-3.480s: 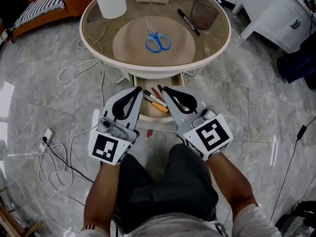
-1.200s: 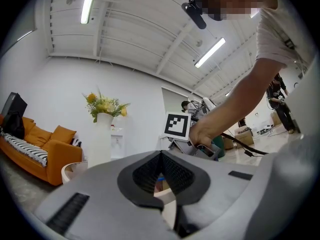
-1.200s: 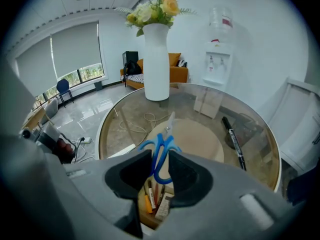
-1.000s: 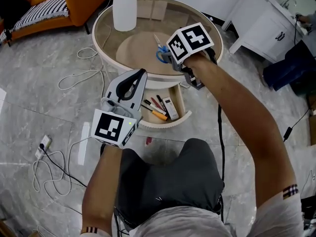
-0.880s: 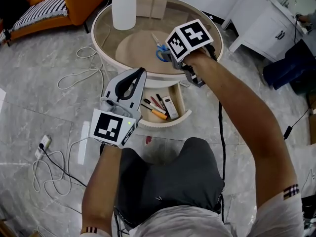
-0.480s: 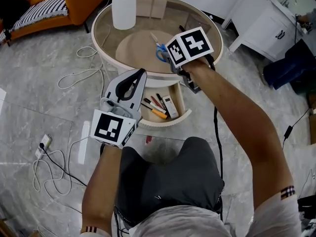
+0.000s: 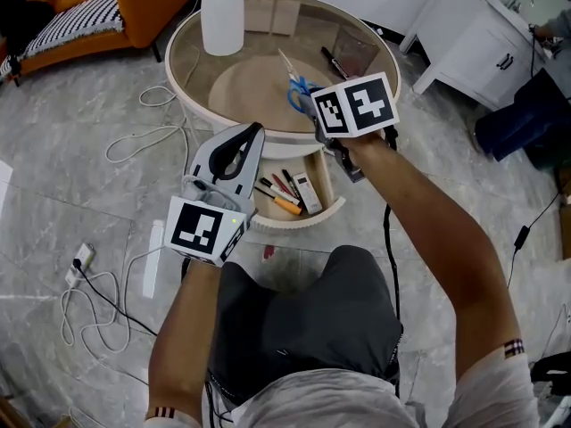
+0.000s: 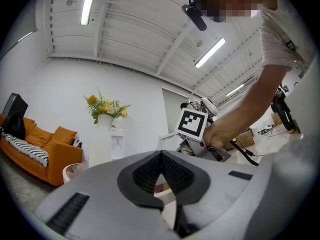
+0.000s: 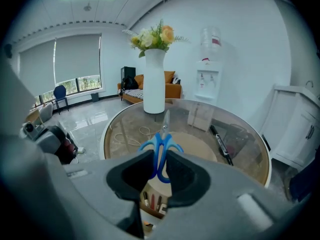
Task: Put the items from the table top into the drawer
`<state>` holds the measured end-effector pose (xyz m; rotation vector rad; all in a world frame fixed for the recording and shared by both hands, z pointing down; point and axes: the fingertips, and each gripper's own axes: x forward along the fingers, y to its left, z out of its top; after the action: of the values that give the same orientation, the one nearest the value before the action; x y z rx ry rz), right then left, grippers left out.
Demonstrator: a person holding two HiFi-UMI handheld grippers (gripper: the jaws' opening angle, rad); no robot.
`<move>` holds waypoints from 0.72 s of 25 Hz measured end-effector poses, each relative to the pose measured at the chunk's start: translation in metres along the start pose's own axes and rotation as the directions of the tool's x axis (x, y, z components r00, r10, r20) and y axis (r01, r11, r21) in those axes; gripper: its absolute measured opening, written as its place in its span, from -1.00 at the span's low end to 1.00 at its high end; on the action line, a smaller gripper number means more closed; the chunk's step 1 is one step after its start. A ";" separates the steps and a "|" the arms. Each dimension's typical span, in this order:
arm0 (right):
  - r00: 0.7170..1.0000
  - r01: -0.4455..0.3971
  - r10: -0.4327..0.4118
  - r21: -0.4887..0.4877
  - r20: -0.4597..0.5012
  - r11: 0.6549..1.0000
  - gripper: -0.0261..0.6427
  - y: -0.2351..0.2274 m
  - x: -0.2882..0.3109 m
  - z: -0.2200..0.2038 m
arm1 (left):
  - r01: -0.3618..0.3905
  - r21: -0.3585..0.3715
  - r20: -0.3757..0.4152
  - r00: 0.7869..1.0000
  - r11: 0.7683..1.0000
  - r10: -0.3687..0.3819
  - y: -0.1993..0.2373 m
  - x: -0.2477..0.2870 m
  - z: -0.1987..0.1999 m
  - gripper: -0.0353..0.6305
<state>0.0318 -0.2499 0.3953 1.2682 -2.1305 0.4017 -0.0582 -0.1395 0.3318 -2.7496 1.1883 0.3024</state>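
Left gripper (image 7: 253,135): jaws together with nothing between them, hanging in front of the drawer, near its left side.
Drawer (image 7: 303,222): pulled out under the round glass worktop (image 7: 241,87); pens and a small box already lie inside.
Scissors (image 7: 299,86): blue handles pinched between the jaws of the right gripper, blades pointing away over the worktop; they look clear of the glass.
Right gripper (image 9: 160,159): jaws clamped on the scissors' handles, tilted downward above the worktop's near edge.
Marker (image 7: 334,62): lying on the worktop's far right, beside a dark mesh holder (image 7: 359,46).
Step in hand: carrying the scissors from worktop to drawer, judging by the grip.
Next move: bring the scissors toward the person and down over the drawer's free space, blades kept off the rim, then part the jaws. The marker remains to be moved.
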 end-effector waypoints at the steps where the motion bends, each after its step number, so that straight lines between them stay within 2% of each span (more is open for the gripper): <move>1: 1.000 -0.005 0.005 0.000 0.016 1.000 -0.68 0.001 -0.004 0.001 | -0.001 -0.001 0.001 1.000 1.000 0.001 0.000 0.001 0.002 -0.89; 9: 0.987 -0.084 0.086 -0.021 0.139 0.996 -0.68 0.027 -0.042 0.005 | -0.013 0.003 0.009 1.000 1.000 0.013 -0.007 0.006 0.007 -0.89; 18: 0.958 -0.133 0.139 -0.041 0.252 0.990 -0.68 0.049 -0.081 -0.005 | -0.035 0.010 0.005 0.999 0.999 0.035 -0.018 -0.003 0.010 -0.89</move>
<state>0.0189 -0.1678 0.3501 1.2178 -2.4413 0.2816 -0.0487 -0.1230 0.3234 -2.7201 1.2348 0.3063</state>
